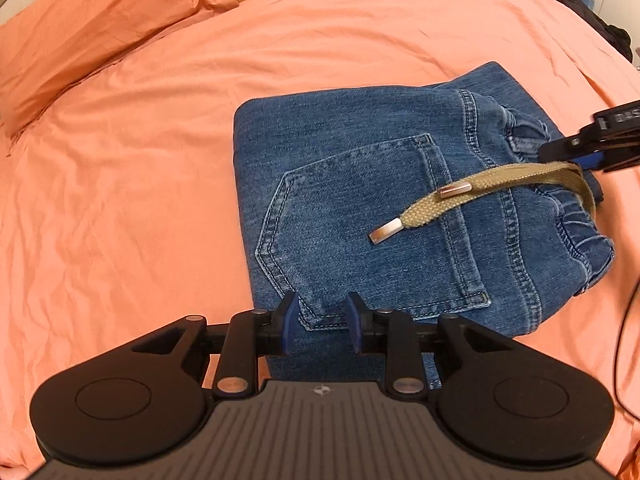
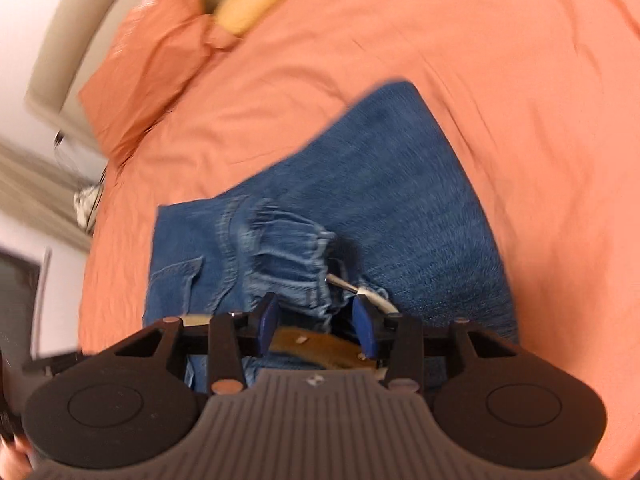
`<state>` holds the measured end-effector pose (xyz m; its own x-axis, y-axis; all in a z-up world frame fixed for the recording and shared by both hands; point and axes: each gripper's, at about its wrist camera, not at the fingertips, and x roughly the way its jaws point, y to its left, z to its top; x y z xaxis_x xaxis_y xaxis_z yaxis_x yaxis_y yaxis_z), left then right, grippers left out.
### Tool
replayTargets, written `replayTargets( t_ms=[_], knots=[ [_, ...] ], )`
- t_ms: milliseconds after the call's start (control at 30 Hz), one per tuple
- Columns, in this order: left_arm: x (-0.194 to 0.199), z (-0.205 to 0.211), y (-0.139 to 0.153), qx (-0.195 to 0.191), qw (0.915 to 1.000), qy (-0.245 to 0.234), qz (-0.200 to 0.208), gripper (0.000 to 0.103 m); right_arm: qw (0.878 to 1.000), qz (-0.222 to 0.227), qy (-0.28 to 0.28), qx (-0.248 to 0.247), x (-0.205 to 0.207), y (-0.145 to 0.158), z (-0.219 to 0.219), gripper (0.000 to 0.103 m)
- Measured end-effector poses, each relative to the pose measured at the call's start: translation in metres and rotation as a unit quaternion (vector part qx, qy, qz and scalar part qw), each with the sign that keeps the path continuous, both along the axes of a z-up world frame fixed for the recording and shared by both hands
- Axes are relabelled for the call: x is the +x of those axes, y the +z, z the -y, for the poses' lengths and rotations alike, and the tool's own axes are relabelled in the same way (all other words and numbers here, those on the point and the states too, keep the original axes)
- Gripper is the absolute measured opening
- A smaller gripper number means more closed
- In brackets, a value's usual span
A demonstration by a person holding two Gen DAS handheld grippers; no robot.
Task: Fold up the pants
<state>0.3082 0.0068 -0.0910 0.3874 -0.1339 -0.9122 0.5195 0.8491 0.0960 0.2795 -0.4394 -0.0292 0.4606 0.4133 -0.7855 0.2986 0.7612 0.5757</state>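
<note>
On the salmon-pink bedsheet [image 1: 140,168], a folded pair of blue denim pants [image 1: 360,184] lies as a compact rectangle, back pocket up, its long side running near to far. The left gripper [image 1: 322,320] hovers at the near edge, fingers spread, pinching nothing. At the right, over the gathered elastic waistband [image 2: 288,248], the right gripper [image 2: 316,320] stands nearer the loose tan woven drawstring [image 1: 472,192], fingers parted around it without pressing. Tucking that cord looks like the remaining step.
</note>
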Motion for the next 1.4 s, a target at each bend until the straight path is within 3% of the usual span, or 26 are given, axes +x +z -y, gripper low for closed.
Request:
replayTargets(
  t_ms=[100,167,233,433,633,733,800,900,1033,1133,1400],
  knots=[
    [0.003,-0.005,-0.004,-0.002,1.0,0.007,-0.002,0.033,0.999,-0.013,-0.022,0.027,0.004,-0.017,0.002,0.04],
    [0.005,-0.008,-0.005,-0.004,0.9999,0.014,-0.004,0.033,1.0,-0.003,-0.011,0.029,0.008,-0.016,-0.002,0.022],
    [0.004,-0.013,-0.004,-0.007,0.9997,0.023,-0.002,0.033,1.0,0.014,0.018,-0.01,0.013,-0.003,-0.012,0.014],
    [0.002,-0.023,0.008,-0.016,0.9986,0.045,0.02,0.033,0.981,0.096,0.119,-0.116,0.029,0.074,-0.053,0.01],
    [0.01,-0.034,0.02,-0.028,0.9952,0.085,0.041,0.033,0.935,0.181,0.205,-0.228,0.05,0.165,-0.105,0.009],
    [0.013,-0.036,0.021,-0.041,0.9941,0.092,0.042,0.033,0.934,0.172,0.199,-0.241,0.062,0.182,-0.097,0.009],
    [0.015,-0.034,0.018,-0.05,0.9939,0.09,0.038,0.033,0.945,0.138,0.183,-0.234,0.069,0.172,-0.081,0.009],
    [0.016,-0.032,0.012,-0.056,0.9945,0.082,0.033,0.033,0.961,0.084,0.144,-0.22,0.072,0.133,-0.044,0.009],
    [0.024,-0.029,-0.001,-0.062,0.9955,0.067,0.025,0.033,0.971,0.024,0.088,-0.221,0.073,0.076,0.002,0.009],
    [0.031,-0.026,-0.013,-0.074,0.9957,0.054,0.017,0.033,0.978,0.008,0.069,-0.197,0.073,0.046,0.024,0.009],
    [0.048,-0.021,-0.015,-0.104,0.9918,0.07,0.025,0.033,0.974,-0.001,0.081,-0.212,0.092,0.004,0.02,0.011]
  ],
)
